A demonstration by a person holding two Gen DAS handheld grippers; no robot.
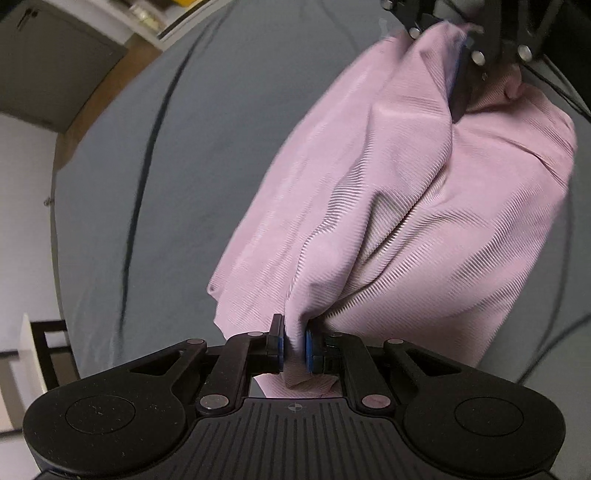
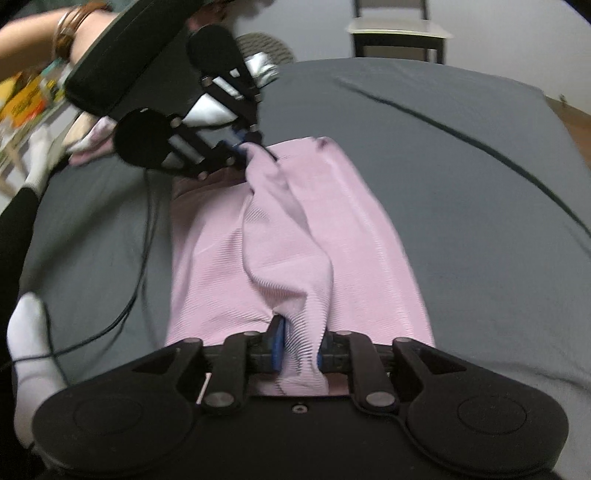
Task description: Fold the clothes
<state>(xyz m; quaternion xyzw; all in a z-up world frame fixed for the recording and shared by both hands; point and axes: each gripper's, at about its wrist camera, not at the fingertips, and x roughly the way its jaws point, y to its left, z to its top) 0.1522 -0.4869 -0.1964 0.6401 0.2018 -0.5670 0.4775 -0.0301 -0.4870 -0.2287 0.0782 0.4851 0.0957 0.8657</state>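
Your left gripper and right gripper each pinch the pink garment, lifted over the grey sheet.

Dark grey sheet covers the bench, one long crease running across it. Black cable trails over the sheet's left side. Dark wooden chair with pale seat stands beyond the far edge. Grey cabinet door above wood floor.
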